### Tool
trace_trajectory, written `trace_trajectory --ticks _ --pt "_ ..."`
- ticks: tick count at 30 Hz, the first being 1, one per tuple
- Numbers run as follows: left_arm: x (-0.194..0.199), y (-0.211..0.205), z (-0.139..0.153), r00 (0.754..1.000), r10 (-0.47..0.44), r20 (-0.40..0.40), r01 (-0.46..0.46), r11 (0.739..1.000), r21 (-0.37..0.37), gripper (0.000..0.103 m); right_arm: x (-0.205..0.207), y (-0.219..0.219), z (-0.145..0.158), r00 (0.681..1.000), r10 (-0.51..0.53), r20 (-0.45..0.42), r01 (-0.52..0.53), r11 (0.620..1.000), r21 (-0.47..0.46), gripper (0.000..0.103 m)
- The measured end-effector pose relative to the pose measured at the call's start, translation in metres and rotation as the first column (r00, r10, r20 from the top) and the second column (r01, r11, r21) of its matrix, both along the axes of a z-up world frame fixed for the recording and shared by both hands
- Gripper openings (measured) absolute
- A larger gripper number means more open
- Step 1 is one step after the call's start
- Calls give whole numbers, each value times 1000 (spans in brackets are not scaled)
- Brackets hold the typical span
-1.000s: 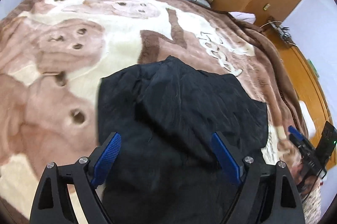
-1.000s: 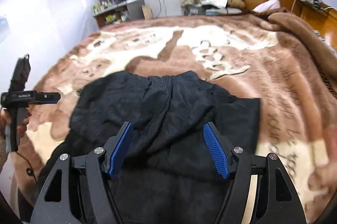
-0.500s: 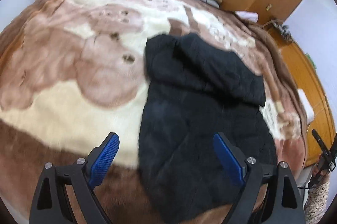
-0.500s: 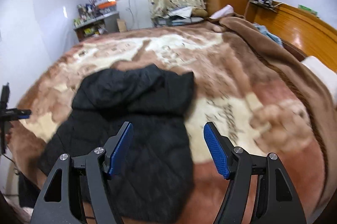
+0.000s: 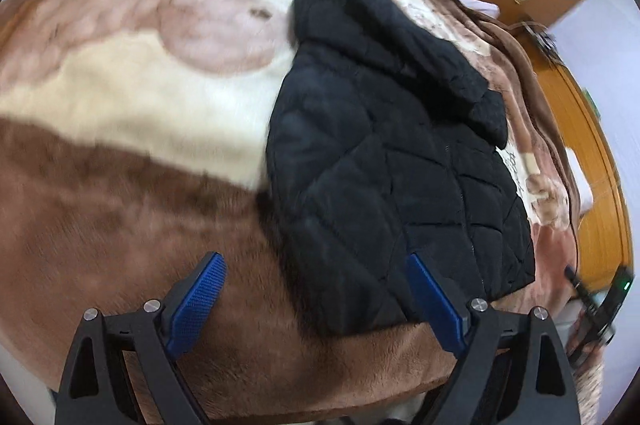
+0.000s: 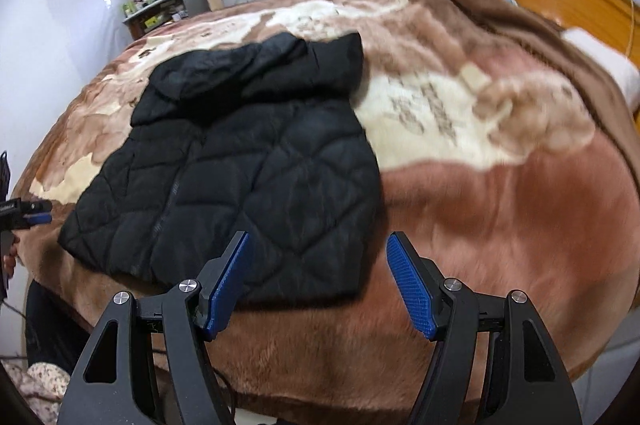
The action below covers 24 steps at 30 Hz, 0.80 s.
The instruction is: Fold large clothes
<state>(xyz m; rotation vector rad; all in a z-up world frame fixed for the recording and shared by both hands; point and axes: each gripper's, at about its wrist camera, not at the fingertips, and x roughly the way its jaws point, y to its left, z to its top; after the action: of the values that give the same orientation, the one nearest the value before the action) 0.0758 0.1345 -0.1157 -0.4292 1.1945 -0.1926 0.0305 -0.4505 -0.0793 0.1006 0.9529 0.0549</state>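
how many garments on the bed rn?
1: a black quilted jacket lying flat on the brown blanket, hood end away from the cameras, hem near the bed's front edge. Anything beneath it would be hidden.

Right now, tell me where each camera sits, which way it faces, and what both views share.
Left wrist: on the left gripper, tilted down at the bed from the black jacket's left; its open blue fingers show.
Right wrist: on the right gripper, facing the window from the jacket's right; open fingers show, left gripper at the frame's left edge.
Shared: jacket, brown blanket.
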Motion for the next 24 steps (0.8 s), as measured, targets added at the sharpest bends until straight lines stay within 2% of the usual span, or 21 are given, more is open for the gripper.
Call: trace_trajectory --ticks 7,10,13,17,20,22,23,24 --pt "-3 -22 -32 999 0 -47 -1 1000 -24 92 8 -9 -46 996 -68 -61 71 996 46 74" --pt "-1 -33 -42 998 3 -55 -1 1000 24 92 18 -13 -61 994 -86 -74 90 995 42 74" --pt "1 -38 -52 996 6 -84 -6 1000 -2 92 28 -17 -75 988 -98 -117 104 994 45 74" --pt "3 -44 -57 996 18 -83 -14 999 42 89 36 -14 -82 990 -73 -122 80 995 60 74" --pt "5 -47 -56 997 15 -78 -12 999 39 80 38 -11 -85 990 -50 -131 58 997 52 74" --pt "8 -48 -55 997 5 -79 -3 1000 27 64 39 -9 -86 990 -33 -136 40 998 53 74" --pt "8 -48 -56 997 3 -83 -2 1000 13 60 41 -7 -87 990 -27 -140 35 998 54 73" --pt "8 -49 -57 996 0 -89 0 1000 -1 52 41 -6 -87 989 -27 -144 36 998 59 65"
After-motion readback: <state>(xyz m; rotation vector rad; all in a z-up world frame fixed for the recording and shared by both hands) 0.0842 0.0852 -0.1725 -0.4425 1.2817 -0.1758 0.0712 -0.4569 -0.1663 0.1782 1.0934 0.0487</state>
